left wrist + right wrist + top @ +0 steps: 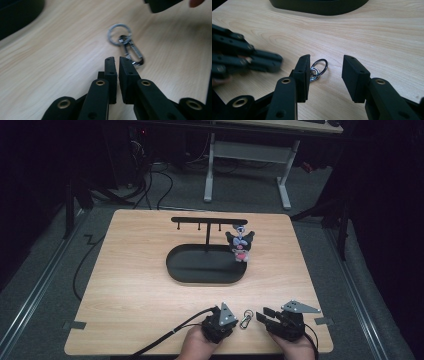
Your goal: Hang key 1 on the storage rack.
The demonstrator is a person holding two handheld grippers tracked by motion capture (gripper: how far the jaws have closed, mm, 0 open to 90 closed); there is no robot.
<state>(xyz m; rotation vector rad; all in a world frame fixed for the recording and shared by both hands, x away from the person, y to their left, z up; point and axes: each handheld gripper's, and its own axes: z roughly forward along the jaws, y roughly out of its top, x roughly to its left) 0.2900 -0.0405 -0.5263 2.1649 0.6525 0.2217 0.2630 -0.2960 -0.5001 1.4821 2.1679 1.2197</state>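
Note:
A small metal keyring with a snap clip [245, 319] lies flat on the wooden table near its front edge, between my two grippers. My left gripper [236, 320] points at it from the left; in the left gripper view its jaws [117, 60] stand almost together with a thin slit and nothing in it, and the keyring [130, 47] lies just beyond the tips. My right gripper [264, 315] faces it from the right. Its jaws [327, 58] stand wide apart, the keyring [320, 68] lying by the inner side of one jaw, untouched.
A black stand with an oval base [200, 270] and a hook bar [207, 220] sits mid-table. A dark plush toy [240, 245] hangs at its right end. The table's front edge [150, 351] runs just below both hands. The left gripper's cable [165, 337] trails to the front left.

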